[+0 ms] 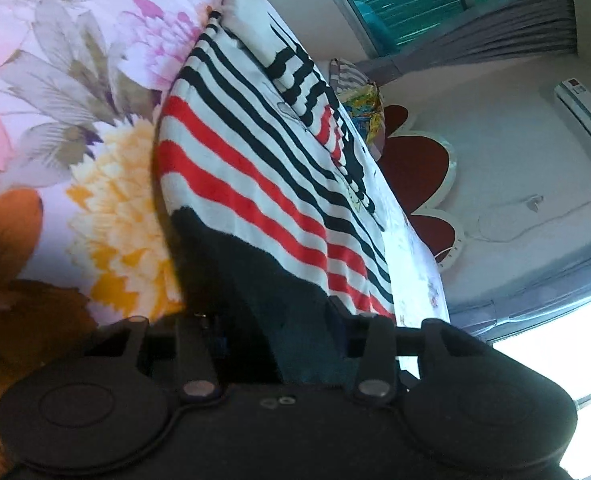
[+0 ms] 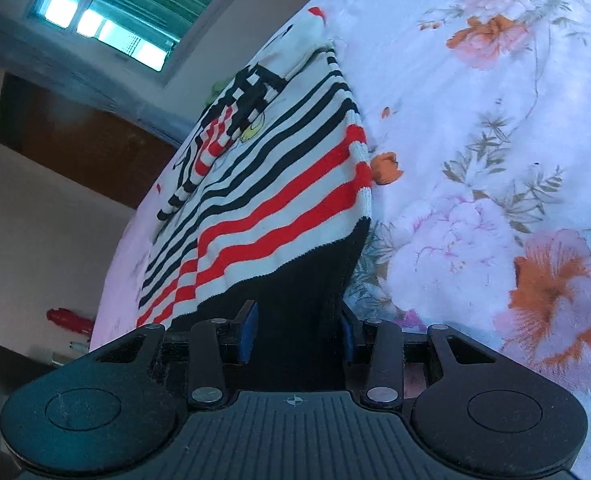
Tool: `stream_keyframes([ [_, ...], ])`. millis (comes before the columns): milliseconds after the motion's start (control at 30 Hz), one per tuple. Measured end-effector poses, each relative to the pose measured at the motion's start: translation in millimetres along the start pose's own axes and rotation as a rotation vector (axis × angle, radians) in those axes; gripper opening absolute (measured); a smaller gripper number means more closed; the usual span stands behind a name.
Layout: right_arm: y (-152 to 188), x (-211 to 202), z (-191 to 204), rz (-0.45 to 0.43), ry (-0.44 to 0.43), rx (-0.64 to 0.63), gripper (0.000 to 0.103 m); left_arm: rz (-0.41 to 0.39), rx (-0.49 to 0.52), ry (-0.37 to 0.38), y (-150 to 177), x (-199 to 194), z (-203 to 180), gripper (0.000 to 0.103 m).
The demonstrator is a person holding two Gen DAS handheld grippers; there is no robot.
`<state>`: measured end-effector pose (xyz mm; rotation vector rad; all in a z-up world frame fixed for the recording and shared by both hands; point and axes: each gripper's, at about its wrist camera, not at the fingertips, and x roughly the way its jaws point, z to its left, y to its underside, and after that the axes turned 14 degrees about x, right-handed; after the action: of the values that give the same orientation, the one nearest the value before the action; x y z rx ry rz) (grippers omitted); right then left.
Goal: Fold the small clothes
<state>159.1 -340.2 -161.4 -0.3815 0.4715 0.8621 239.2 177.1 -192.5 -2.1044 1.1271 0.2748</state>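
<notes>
A small knit garment (image 1: 255, 152) with red, black and white stripes and a black hem lies on a floral bedsheet (image 1: 75, 80). In the left wrist view my left gripper (image 1: 273, 328) is shut on the black hem, which bunches between the fingers. In the right wrist view the garment (image 2: 279, 184) stretches away from the camera, and my right gripper (image 2: 299, 328) is shut on the other end of the black hem, between the blue pads (image 2: 249, 332). The fabric hangs taut from both grippers toward the bed.
The floral bedsheet (image 2: 495, 160) covers the bed on all sides of the garment. A patterned pillow (image 1: 361, 96) and a red headboard (image 1: 419, 168) lie beyond it. A window (image 2: 135, 8) and walls stand behind.
</notes>
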Motion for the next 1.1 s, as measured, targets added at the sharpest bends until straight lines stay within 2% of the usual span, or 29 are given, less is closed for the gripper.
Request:
stream_keyframes([
  [100,-1,-3,-4,-0.008,0.004,0.01,0.041,-0.007,0.025,-0.032,4,-3,-3,0.037],
  [133,-2,-3,-6,-0.011,0.006,0.015,0.041,0.0,0.044,-0.053,5,-5,-4,0.031],
  [300,-2,-3,-6,-0.011,-0.001,0.023,0.041,0.003,0.067,-0.071,7,-9,-4,0.028],
  [400,1,-2,-3,-0.018,0.048,-0.012,0.005,0.005,0.078,-0.116,7,-8,-5,0.016],
  [433,2,-1,-1,-0.026,0.072,-0.035,0.005,0.007,0.083,-0.14,7,-7,-6,0.009],
  [533,4,-11,11,-0.064,0.051,-0.111,0.005,-0.038,0.116,-0.19,6,-14,-12,0.006],
  [633,3,-36,23,-0.118,-0.004,-0.16,0.005,-0.169,0.133,-0.144,5,-39,-21,0.005],
  [700,4,-48,24,-0.135,-0.04,-0.186,0.005,-0.214,0.143,-0.162,7,-52,-21,0.005],
  [767,6,-45,15,-0.128,-0.035,-0.188,0.005,-0.183,0.127,-0.192,10,-50,-9,0.006],
  [833,6,-25,-3,-0.086,0.055,-0.165,0.005,-0.105,0.134,-0.258,15,-37,2,0.006],
  [867,7,-14,-11,-0.065,0.11,-0.136,0.004,-0.104,0.122,-0.252,18,-33,6,0.005],
  [933,10,-17,-14,-0.091,0.059,-0.087,0.004,-0.121,0.103,-0.244,17,-34,7,0.005],
  [1100,5,-26,-1,-0.119,0.039,-0.125,0.004,-0.137,0.091,-0.229,15,-36,8,0.005],
])
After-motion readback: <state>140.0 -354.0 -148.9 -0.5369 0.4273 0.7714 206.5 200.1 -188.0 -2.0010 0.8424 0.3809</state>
